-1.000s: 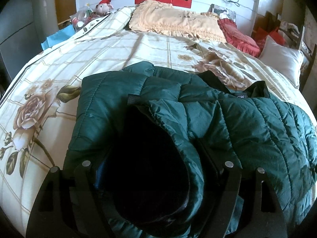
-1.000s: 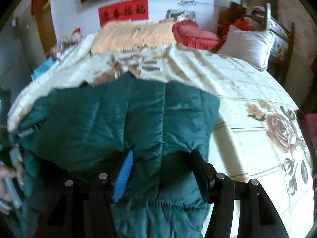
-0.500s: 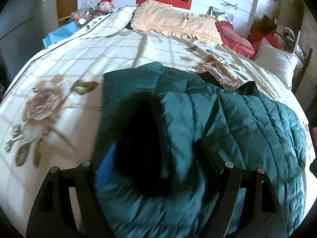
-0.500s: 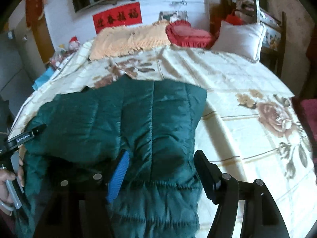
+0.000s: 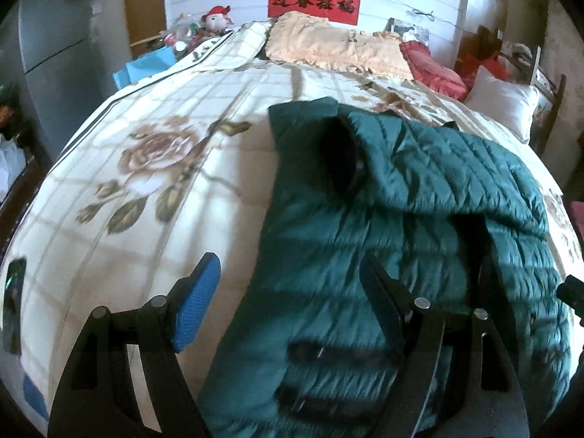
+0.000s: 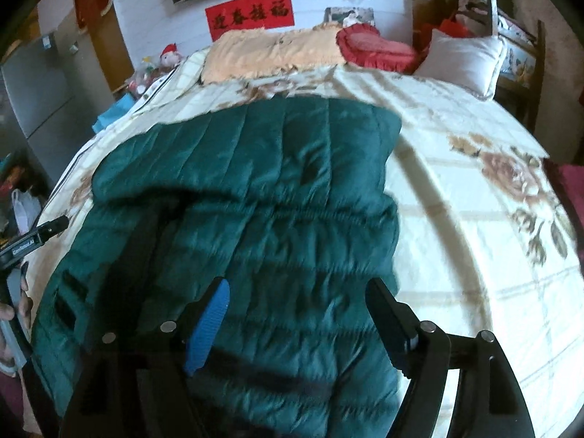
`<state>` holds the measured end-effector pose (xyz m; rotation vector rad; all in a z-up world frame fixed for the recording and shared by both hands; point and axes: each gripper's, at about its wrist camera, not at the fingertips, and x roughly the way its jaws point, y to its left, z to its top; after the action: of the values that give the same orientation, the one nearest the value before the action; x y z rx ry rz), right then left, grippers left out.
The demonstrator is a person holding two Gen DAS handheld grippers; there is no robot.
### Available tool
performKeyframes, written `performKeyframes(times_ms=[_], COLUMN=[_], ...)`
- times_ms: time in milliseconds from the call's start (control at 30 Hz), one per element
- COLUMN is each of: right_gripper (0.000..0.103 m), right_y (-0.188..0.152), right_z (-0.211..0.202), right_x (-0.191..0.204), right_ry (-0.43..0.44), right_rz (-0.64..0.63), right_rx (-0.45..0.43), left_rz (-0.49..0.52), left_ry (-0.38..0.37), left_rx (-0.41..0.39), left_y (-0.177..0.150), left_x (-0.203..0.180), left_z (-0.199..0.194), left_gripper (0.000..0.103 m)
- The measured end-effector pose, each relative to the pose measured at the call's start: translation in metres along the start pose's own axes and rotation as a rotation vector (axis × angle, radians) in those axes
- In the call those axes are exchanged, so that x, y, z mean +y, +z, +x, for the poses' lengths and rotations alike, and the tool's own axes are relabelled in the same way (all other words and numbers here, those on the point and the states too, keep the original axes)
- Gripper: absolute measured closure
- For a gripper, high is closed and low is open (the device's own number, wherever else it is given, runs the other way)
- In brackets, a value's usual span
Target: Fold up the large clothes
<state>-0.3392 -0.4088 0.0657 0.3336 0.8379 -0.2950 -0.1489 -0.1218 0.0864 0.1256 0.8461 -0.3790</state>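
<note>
A dark green quilted puffer jacket (image 5: 419, 219) lies spread on the floral bed, one part folded over the rest, with a dark sleeve or hood opening at its upper left. It also shows in the right wrist view (image 6: 255, 200). My left gripper (image 5: 288, 292) is open and empty above the jacket's left edge. My right gripper (image 6: 299, 303) is open and empty above the jacket's near part. The left gripper's body shows at the left edge of the right wrist view (image 6: 25, 244).
The bed (image 5: 146, 182) has a cream floral cover. A peach pillow (image 5: 335, 47), a red cushion (image 5: 434, 69) and a white pillow (image 5: 503, 102) lie at the head. A grey fridge (image 5: 54, 36) stands left. A wooden chair (image 6: 518, 47) stands right.
Both grippers let go of the jacket and pulled back. The left one swung left off the jacket fold it held; the jacket now lies flatter on the bed.
</note>
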Motion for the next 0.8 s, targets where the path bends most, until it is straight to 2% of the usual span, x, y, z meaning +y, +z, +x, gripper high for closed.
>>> performKeyframes(times_ms=[400,800], right_gripper=[0.028,0.028], right_y=[-0.036,-0.059], right_z=[-0.011,-0.023], right_x=[0.016,0.022], right_ry=[0.018,0.013], right_rz=[-0.013,-0.033], right_rx=[0.035,0.067], left_rz=[-0.076,-0.063], left_ry=[0.000,0.004], left_rx=[0.041,0.070], left_y=[-0.055,-0.081], left_x=[0.032,0.037], left_z=[-0.030,-0.039], left_gripper=[0.024,0.024])
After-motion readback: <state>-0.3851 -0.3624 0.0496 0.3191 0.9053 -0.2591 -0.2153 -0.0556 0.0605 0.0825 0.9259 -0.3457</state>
